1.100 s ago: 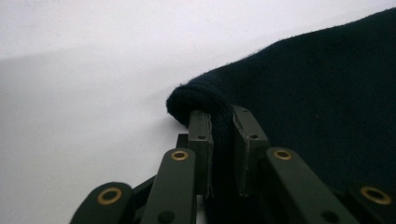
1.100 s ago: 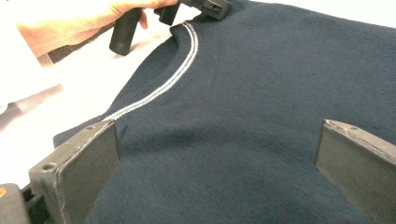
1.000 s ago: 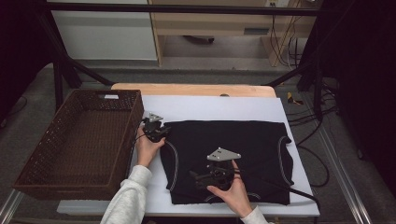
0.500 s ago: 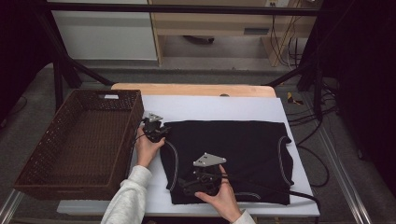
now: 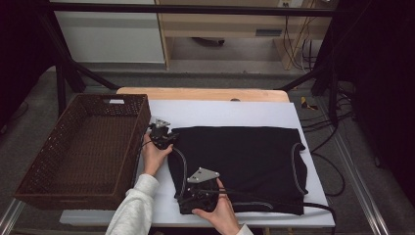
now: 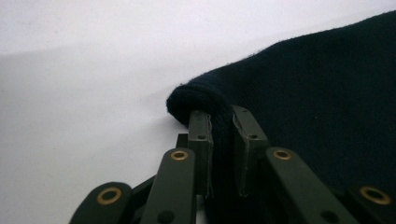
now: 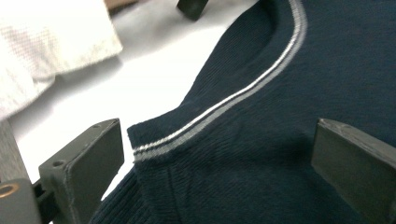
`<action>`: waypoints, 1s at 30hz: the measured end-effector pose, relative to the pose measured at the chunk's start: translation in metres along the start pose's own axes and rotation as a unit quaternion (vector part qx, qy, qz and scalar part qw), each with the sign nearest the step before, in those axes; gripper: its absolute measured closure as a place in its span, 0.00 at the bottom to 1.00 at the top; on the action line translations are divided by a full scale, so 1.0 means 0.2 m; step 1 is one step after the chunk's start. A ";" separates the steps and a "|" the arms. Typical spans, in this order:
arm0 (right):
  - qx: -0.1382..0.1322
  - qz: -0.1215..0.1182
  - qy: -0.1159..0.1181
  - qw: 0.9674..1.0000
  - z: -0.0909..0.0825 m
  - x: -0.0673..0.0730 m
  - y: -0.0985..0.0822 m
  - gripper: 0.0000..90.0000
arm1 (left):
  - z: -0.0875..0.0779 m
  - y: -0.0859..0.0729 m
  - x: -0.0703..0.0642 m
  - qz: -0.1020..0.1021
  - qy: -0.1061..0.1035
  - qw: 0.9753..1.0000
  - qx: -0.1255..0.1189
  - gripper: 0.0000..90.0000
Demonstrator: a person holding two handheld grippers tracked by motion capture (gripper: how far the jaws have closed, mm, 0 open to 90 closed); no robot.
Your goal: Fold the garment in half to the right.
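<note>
One dark garment (image 5: 240, 166) lies spread flat on the white sheet (image 5: 220, 113) that covers the bench (image 5: 200, 94), its pale-striped trim running along the near-left and right edges.

Left gripper (image 5: 163, 137): positioned at the garment's far-left corner, held in the left hand (image 5: 154, 156). In the left gripper view the jaws are nearly closed and pinch a rolled fold of the garment's edge (image 6: 201, 100) between the pads; the fold bulges just past the fingertips.

Right gripper (image 5: 188, 198): positioned at the garment's near-left corner, held in the right hand (image 5: 218, 210), with one grey three-cornered plate (image 5: 202, 175) on top. In the right gripper view the jaws stand wide apart, one on each side of the striped corner (image 7: 187, 133); the pads do not press the fabric, so nothing is gripped.

Count: one garment, two grippers, one basket.

One brown wicker basket (image 5: 39, 161) stands at the left of the bench, touching its edge; nothing lies inside it.

Both forearms enter from the near edge; the left one wears a white sleeve (image 5: 133, 208).
</note>
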State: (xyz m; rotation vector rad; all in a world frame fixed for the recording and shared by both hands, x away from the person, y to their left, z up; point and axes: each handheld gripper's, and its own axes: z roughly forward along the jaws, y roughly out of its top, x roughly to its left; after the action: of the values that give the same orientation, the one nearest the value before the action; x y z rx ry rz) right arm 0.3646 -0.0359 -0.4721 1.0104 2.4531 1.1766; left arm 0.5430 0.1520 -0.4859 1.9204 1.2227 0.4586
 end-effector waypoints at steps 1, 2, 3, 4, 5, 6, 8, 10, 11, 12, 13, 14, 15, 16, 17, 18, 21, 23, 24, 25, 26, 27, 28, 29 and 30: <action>0.004 -0.002 0.002 1.000 0.01 0.01 0.00 0.06 | 0.00 0.00 0.00 0.000 0.000 1.000 0.000 0.88; 0.004 0.000 0.003 1.000 0.02 0.01 -0.01 0.07 | 0.00 0.00 0.00 -0.001 -0.001 1.000 0.000 0.88; 0.005 -0.002 0.004 1.000 0.02 0.02 -0.01 0.09 | 0.00 0.00 0.00 -0.002 -0.001 1.000 0.000 0.88; 0.007 -0.009 0.003 1.000 0.03 0.03 -0.01 0.11 | 0.00 0.00 0.00 -0.003 -0.002 1.000 0.000 0.88; 0.009 -0.013 0.002 1.000 0.04 0.04 -0.01 0.11 | 0.00 0.00 0.00 -0.003 -0.002 1.000 0.000 0.88; 0.010 -0.017 0.001 1.000 0.04 0.04 -0.01 0.13 | 0.00 0.00 0.00 -0.003 -0.002 1.000 0.000 0.88; 0.006 -0.027 0.000 1.000 0.05 0.06 -0.01 0.17 | 0.00 0.00 0.00 -0.004 -0.003 1.000 -0.001 0.88; 0.011 -0.033 -0.005 0.999 0.06 0.08 -0.01 0.18 | 0.00 0.00 0.00 -0.004 -0.003 1.000 0.000 0.88; 0.016 -0.035 -0.007 0.999 0.07 0.08 -0.02 0.20 | 0.00 0.00 0.00 -0.004 -0.003 1.000 0.000 0.88; 0.018 -0.038 -0.012 0.999 0.07 0.08 -0.02 0.22 | 0.00 0.00 0.01 -0.005 -0.004 1.000 0.000 0.88; 0.017 -0.046 -0.018 0.999 0.08 0.09 -0.03 0.24 | 0.00 0.00 0.01 -0.005 -0.004 1.000 0.000 0.88; 0.015 -0.055 -0.026 0.998 0.07 0.09 -0.04 0.26 | 0.00 0.00 0.01 -0.005 -0.004 1.000 0.000 0.88; 0.014 -0.058 -0.027 0.998 0.07 0.09 -0.04 0.27 | 0.00 0.00 0.01 -0.005 -0.004 1.000 0.000 0.88; 0.014 -0.060 -0.031 0.998 0.07 0.10 -0.04 0.28 | 0.00 0.00 0.01 -0.005 -0.004 1.000 0.000 0.88; 0.012 -0.061 -0.032 0.998 0.07 0.10 -0.05 0.29 | 0.00 0.00 0.00 -0.004 -0.003 1.000 -0.001 0.88; 0.012 -0.060 -0.031 0.998 0.07 0.10 -0.05 0.31 | 0.00 0.00 0.00 -0.004 -0.002 1.000 -0.001 0.88; 0.014 -0.058 -0.033 0.998 0.06 0.10 -0.05 0.38 | 0.00 0.00 0.00 -0.004 -0.003 1.000 -0.001 0.88; 0.018 -0.056 -0.034 0.998 0.06 0.10 -0.04 0.43 | 0.00 0.00 0.01 -0.005 -0.004 1.000 -0.001 0.88; 0.019 -0.055 -0.033 0.998 0.05 0.10 -0.04 0.44 | 0.00 0.00 0.01 -0.007 -0.004 1.000 -0.001 0.88; 0.021 -0.054 -0.033 0.998 0.05 0.10 -0.04 0.46 | 0.00 0.00 0.01 -0.008 -0.005 1.000 -0.001 0.88; 0.022 -0.051 -0.034 0.998 0.05 0.10 -0.04 0.49 | 0.00 0.00 0.01 -0.009 -0.005 1.000 -0.001 0.88; 0.024 -0.050 -0.035 0.998 0.05 0.10 -0.04 0.51 | 0.00 0.00 0.01 -0.009 -0.005 1.000 -0.001 0.88; 0.027 -0.047 -0.036 0.998 0.04 0.10 -0.03 0.53 | 0.00 0.00 0.01 -0.008 -0.005 1.000 -0.001 0.88; 0.027 -0.046 -0.036 0.998 0.04 0.10 -0.03 0.55 | 0.00 0.00 0.01 -0.007 -0.004 1.000 -0.001 0.88; 0.028 -0.041 -0.037 0.998 0.04 0.10 -0.03 0.57 | 0.00 0.00 0.01 -0.007 -0.004 1.000 -0.001 0.88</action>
State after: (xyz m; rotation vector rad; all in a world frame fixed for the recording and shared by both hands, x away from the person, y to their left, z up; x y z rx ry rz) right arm 0.3510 -0.0210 -0.4805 0.9399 2.4584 1.0309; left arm 0.5434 0.1532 -0.4861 1.9093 1.2298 0.4446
